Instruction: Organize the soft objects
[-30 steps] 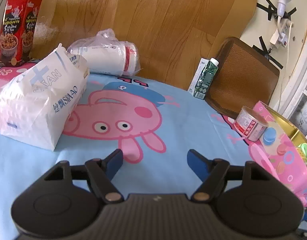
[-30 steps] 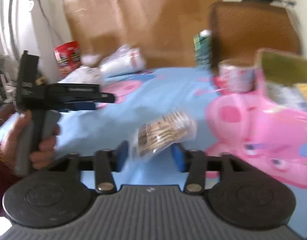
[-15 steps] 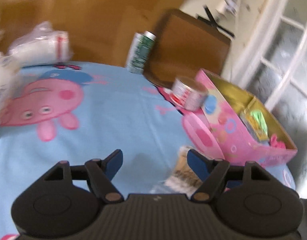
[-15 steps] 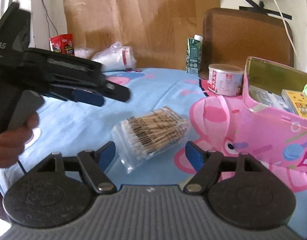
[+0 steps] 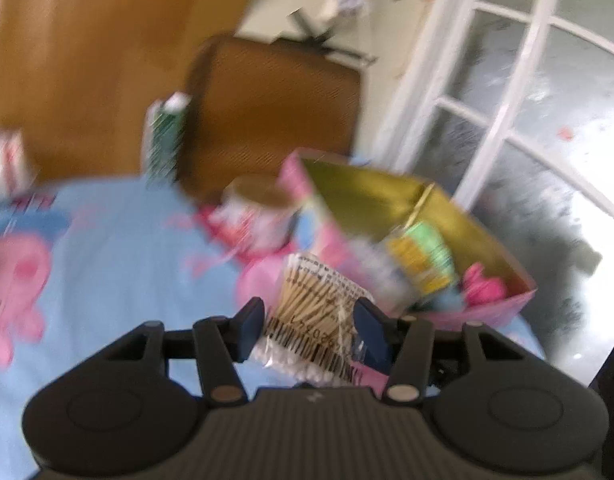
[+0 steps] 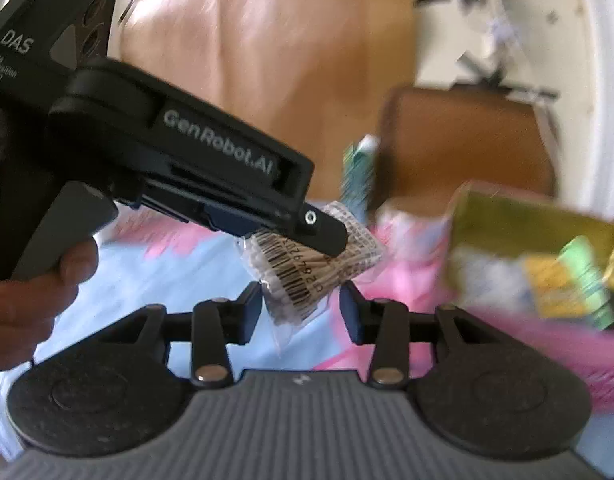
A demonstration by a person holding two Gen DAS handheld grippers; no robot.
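Cotton-swab packet (image 5: 313, 312) hangs clamped between the left gripper (image 5: 307, 330) fingers, just short of the pink box (image 5: 503, 312) at the table's right edge; the right gripper (image 6: 301, 312) waits below, fingers apart. Slick plastic could slip free.

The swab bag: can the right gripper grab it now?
Probably not cleanly. The left gripper is already clamped on the swab bag and lies across its top; only the bag's lower corner hangs between the right gripper's open fingers.
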